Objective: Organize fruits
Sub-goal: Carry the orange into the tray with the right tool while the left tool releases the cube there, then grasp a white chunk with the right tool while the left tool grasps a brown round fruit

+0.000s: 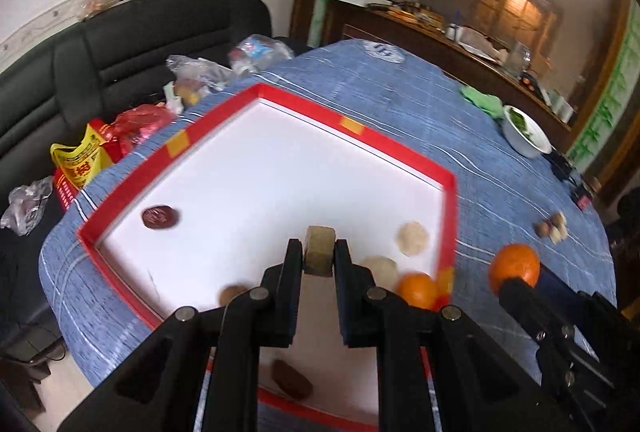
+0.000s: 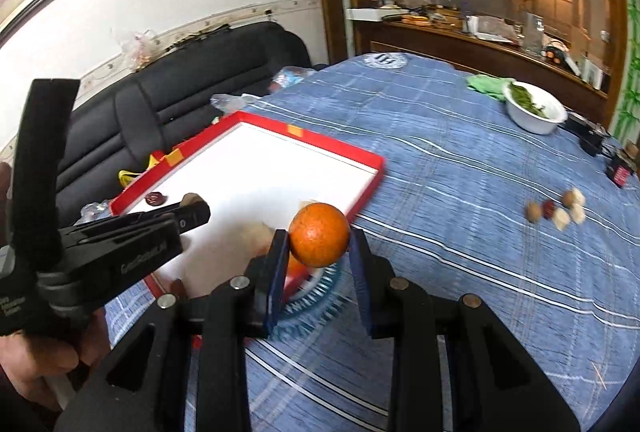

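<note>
My left gripper (image 1: 318, 256) is shut on a small tan cube (image 1: 319, 248) above the white floor of a red-rimmed tray (image 1: 450, 192). Inside the tray lie a dark red round fruit (image 1: 159, 217), two pale round pieces (image 1: 412, 238), an orange (image 1: 418, 290), a brown nut (image 1: 232, 294) and a dark brown piece (image 1: 292, 378). My right gripper (image 2: 320, 244) is shut on a second orange (image 2: 319, 232), held in the air over the tray's near right corner (image 2: 360, 156). The left gripper (image 2: 192, 212) shows at the left of the right wrist view.
Several small nuts and pale cubes (image 2: 560, 210) lie loose on the blue checked tablecloth (image 2: 460, 192) to the right. A white bowl of greens (image 2: 534, 110) and a green cloth (image 2: 486, 82) sit at the far right. Plastic bags (image 1: 200, 72) crowd the table's far left edge by a black sofa (image 1: 120, 44).
</note>
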The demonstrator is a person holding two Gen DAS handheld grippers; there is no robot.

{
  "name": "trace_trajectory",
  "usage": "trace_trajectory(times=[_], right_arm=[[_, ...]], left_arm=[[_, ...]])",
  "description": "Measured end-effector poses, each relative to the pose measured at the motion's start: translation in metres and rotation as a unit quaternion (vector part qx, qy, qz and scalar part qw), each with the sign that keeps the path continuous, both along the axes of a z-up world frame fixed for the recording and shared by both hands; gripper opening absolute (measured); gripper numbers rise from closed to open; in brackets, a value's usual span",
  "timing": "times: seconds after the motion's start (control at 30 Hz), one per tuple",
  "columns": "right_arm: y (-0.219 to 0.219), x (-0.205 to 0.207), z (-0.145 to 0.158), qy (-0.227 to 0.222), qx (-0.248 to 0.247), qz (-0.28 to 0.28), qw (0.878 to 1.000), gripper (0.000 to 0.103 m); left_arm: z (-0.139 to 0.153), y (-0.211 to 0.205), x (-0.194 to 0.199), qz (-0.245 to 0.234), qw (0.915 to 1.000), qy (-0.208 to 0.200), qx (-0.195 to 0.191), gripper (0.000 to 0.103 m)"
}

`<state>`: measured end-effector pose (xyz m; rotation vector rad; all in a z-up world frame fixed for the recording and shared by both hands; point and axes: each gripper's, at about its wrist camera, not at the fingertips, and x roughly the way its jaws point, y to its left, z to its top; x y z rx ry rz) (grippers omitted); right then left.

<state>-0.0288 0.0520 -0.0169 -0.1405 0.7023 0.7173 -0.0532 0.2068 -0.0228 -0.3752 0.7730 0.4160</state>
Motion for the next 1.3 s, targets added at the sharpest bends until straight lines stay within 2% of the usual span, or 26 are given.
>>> trace_trajectory(times=[0.27, 0.67, 0.73, 0.77, 0.8, 0.83, 0.87, 0.93, 1.03, 1.13, 1.23, 1.3], right_arm=[[0.041, 0.014, -0.014, 0.024, -0.004, 0.02, 0.999, 0.033], [0.071, 0.028, -0.032, 0.053, -0.019, 0.039, 0.998, 0.034], [0.076, 0.03, -0.035, 0.059, -0.025, 0.049, 0.997, 0.035], [0.077, 0.03, -0.037, 0.06, -0.029, 0.051, 0.996, 0.037], [0.075, 0.03, -0.037, 0.061, -0.028, 0.05, 0.997, 0.048], [0.072, 0.03, -0.034, 0.06, -0.021, 0.049, 0.997, 0.054], [0.066, 0.03, -0.031, 0.06, -0.012, 0.05, 0.997, 0.054], [0.05, 0.029, -0.021, 0.05, 0.008, 0.041, 0.998, 0.054], [0.017, 0.031, -0.006, 0.031, 0.029, 0.019, 0.999, 0.054], [-0.038, 0.042, 0.0, 0.009, 0.032, -0.031, 0.999, 0.054], [-0.1, 0.066, -0.008, 0.013, 0.019, -0.104, 0.994, 0.054], [-0.136, 0.084, -0.019, 0.025, 0.0, -0.152, 0.988, 0.054]], left_arm=[[-0.009, 0.028, 0.007, 0.032, 0.9993, 0.018, 0.009, 0.014], [-0.018, 0.046, 0.018, 0.069, 0.9958, 0.055, 0.028, 0.015], [-0.02, 0.046, 0.021, 0.066, 0.9947, 0.073, 0.03, 0.024], [-0.021, 0.046, 0.021, 0.068, 0.994, 0.08, 0.03, 0.038], [-0.019, 0.046, 0.02, 0.074, 0.9937, 0.078, 0.033, 0.05], [-0.015, 0.045, 0.017, 0.084, 0.9933, 0.07, 0.04, 0.055], [-0.011, 0.044, 0.015, 0.091, 0.993, 0.062, 0.043, 0.063], [-0.001, 0.04, 0.01, 0.105, 0.9927, 0.04, 0.043, 0.064], [0.015, 0.023, 0.008, 0.097, 0.9946, -0.005, 0.036, 0.064], [0.024, -0.012, 0.018, 0.05, 0.9973, -0.024, 0.047, 0.065], [0.023, -0.056, 0.039, -0.02, 0.9982, -0.023, 0.052, 0.065], [0.019, -0.089, 0.055, -0.068, 0.9959, -0.016, 0.057, 0.065]])
